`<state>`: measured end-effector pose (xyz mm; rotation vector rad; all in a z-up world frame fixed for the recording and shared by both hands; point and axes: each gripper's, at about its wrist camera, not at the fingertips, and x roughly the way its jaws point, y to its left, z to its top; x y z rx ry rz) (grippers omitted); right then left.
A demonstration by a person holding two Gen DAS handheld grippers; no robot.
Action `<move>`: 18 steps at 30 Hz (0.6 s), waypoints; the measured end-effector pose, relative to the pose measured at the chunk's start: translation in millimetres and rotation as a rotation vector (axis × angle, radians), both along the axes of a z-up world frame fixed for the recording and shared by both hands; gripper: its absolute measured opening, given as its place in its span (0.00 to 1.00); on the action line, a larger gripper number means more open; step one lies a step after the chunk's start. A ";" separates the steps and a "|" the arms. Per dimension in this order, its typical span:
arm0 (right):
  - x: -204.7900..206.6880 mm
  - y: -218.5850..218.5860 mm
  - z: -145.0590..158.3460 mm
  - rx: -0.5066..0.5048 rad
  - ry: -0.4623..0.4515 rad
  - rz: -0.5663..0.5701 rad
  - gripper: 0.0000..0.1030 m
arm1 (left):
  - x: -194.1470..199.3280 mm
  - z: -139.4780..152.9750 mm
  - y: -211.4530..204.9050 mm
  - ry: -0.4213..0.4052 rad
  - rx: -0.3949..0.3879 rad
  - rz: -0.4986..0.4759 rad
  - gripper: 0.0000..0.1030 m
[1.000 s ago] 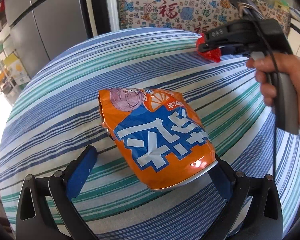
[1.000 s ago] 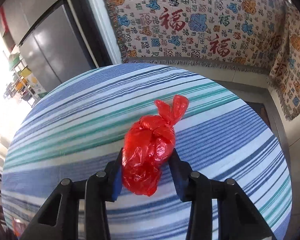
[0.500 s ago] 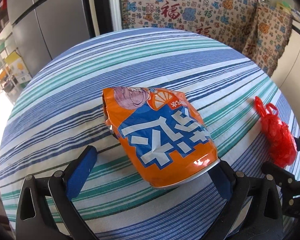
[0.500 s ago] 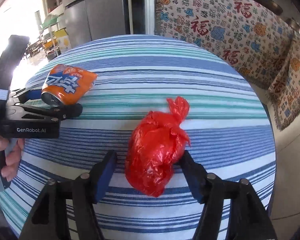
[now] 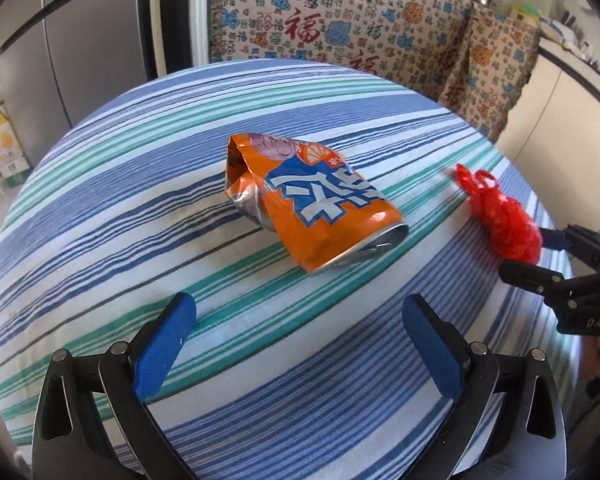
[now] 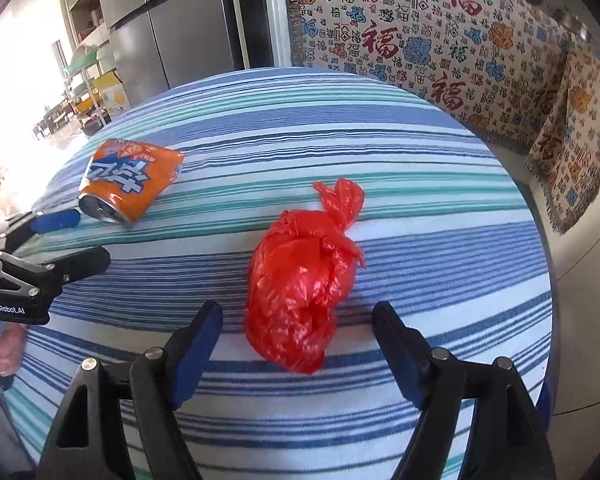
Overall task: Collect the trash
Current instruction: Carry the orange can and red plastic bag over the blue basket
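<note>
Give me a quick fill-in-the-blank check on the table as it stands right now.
1. The crushed orange can lies on its ____.
2. The tied plastic bag is coloured ____.
3. The left gripper has its jaws ____, with nothing held between them.
4. The right gripper has the ____ between its open fingers.

Missing words: side; red; open; bag

Readable text, by carrier:

Left tool (image 6: 56, 236), seen from the right wrist view: white lettering "GenRobot.AI" on the black body.

Right tool (image 5: 540, 256), seen from the left wrist view: pale letters "DAS" on the black body, lower side.

Crushed orange can (image 5: 312, 204): large white Chinese characters on a blue panel, upside down from the left wrist view; smaller characters on a red patch near the far end, too small to read.

Patterned cloth (image 6: 420, 32) behind the surface: the character "福" repeated in red, blue and green, at several sizes.
</note>
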<state>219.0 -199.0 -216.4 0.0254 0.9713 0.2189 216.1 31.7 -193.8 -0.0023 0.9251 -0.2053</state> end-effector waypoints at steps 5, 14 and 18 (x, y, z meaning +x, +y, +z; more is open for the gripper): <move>6.4 -16.9 22.1 0.094 0.050 -0.042 0.76 | 13.9 13.6 -12.6 0.009 -0.072 0.010 0.99; 33.2 -0.8 8.7 0.052 0.160 -0.050 0.41 | 33.7 9.2 -15.6 0.087 -0.033 0.091 0.73; 20.6 -4.2 22.4 0.035 0.111 -0.045 0.37 | 28.2 10.2 -5.4 0.047 -0.068 0.088 0.55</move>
